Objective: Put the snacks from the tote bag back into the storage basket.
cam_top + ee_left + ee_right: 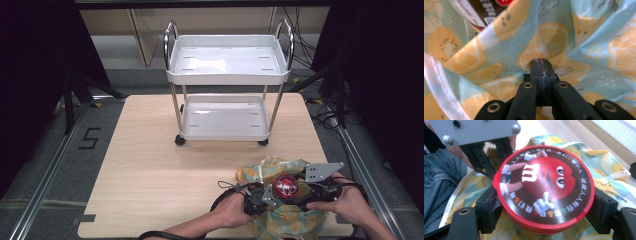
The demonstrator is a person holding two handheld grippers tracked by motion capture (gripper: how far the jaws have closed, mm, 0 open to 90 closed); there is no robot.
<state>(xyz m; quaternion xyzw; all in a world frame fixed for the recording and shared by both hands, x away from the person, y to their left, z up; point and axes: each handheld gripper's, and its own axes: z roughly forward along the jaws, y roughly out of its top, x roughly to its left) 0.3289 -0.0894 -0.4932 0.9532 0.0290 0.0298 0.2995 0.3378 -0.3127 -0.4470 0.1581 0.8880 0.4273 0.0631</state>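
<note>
Left tool [541, 72] was pinched shut on the soft, limp lemon-print cloth bag [549, 42]; right tool [544, 205] clamped the rigid, slick round red candy tin [545, 187] by its rim at 3 and 9 o'clock.

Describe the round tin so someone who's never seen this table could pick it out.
On the wooden table, look at the near right corner, in front of the white two-tier cart. There the right gripper clamps a round red tin above a lemon-print cloth bag. Its lid shows a red cartoon candy character with a white "m".
</note>
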